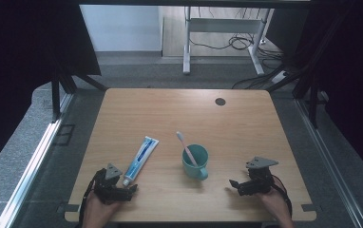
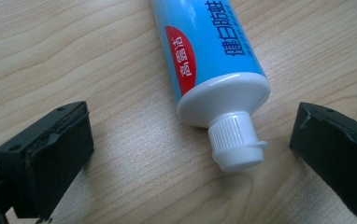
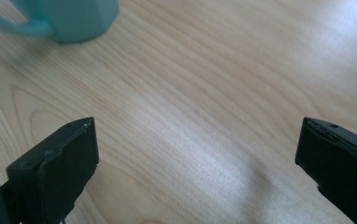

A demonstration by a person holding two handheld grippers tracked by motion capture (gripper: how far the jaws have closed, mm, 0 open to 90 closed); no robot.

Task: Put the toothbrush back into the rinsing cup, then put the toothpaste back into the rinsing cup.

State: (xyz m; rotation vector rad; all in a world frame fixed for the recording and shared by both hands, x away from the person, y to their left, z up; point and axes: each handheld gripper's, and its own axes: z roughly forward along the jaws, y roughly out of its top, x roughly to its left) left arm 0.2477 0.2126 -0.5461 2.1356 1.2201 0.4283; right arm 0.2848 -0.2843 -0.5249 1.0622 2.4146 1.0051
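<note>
Overhead: a pale wood-grain surface (image 1: 246,123), rectangular with rounded corners, carries a small dark round plug (image 1: 220,101) near its far edge.
Toothpaste tube (image 1: 140,157): smooth blue-and-white plastic, flattened at its far crimped end, lying flat left of centre on the surface with its cap toward the person.
Tube close up: seen from the left gripper view, the tube (image 2: 204,51) has a glossy blue body with dark printed characters and a red patch, a white rounded shoulder and a ribbed white screw cap (image 2: 235,140).
Cup (image 1: 195,161): teal, round and smooth, with a looped handle, upright just right of the tube; its blurred base and handle (image 3: 69,18) show at the upper left of the right gripper view.
Toothbrush (image 1: 186,147): pink, slender handle standing slanted in the cup, pale head leaning out to the far left.
Left tool (image 1: 131,189): black, blocky jaws spread wide on either side of the cap, neither jaw touching it; held in the person's left hand (image 1: 96,211).
Right tool (image 1: 234,184): matching black jaws spread wide over bare wood, well apart from the cup, a grey three-cornered plate on top; held in the right hand (image 1: 275,205).
Floor (image 1: 137,71): grey, beyond the surface, with white desk legs (image 1: 187,57) and tangled black cables (image 1: 239,43).
</note>
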